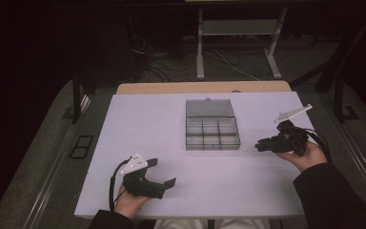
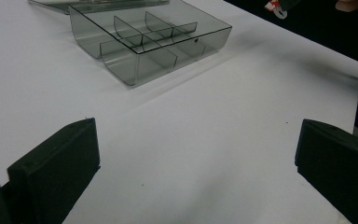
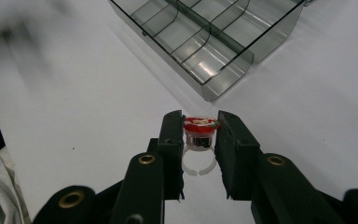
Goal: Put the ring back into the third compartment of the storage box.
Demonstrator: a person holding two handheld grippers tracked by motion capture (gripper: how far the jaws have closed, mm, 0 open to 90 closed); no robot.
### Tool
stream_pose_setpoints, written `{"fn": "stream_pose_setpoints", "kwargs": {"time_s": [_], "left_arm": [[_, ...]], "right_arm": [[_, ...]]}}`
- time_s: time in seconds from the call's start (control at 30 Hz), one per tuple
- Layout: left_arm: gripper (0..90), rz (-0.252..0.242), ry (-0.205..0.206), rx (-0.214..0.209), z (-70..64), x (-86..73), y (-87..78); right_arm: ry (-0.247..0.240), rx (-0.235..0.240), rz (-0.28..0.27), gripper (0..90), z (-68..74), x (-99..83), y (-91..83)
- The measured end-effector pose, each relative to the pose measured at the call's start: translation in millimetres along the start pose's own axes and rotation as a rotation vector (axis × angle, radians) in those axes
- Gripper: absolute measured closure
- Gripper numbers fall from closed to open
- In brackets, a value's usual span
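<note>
Partly hidden ring (image 3: 200, 135) between gripper (image 3: 200, 128) jaws

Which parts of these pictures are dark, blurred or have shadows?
High view: the room beyond the white table is dark. Left gripper view: soft shadows under the compartment box. Right gripper view: the ring looks sharp, the top-left corner blurred.

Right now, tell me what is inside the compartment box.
The clear compartment box shows bare sections, lid open behind. Nothing lies inside. The red-topped ring is still outside, clamped in the right gripper.
</note>
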State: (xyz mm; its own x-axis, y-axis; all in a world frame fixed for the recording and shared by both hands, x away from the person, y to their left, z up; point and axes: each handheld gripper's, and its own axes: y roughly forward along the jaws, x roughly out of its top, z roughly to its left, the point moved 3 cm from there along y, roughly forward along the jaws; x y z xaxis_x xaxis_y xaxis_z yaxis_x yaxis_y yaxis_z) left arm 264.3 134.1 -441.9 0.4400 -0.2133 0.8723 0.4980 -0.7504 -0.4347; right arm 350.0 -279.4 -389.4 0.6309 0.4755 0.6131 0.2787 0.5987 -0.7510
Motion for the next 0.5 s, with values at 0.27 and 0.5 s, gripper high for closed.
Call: {"fn": "stream_pose_setpoints", "kwargs": {"time_s": [0.27,0.5], "left_arm": [[0.0,0.003,0.003,-0.002,-0.2,0.0,0.2],[0.0,0.002,0.002,-0.002,-0.2,0.0,0.1]], "right_arm": [[-0.004,0.003,0.001,71.7,-0.2,11.1,1.8],[-0.018,0.003,0.001,71.6,1.4,25.9,3.2]]}}
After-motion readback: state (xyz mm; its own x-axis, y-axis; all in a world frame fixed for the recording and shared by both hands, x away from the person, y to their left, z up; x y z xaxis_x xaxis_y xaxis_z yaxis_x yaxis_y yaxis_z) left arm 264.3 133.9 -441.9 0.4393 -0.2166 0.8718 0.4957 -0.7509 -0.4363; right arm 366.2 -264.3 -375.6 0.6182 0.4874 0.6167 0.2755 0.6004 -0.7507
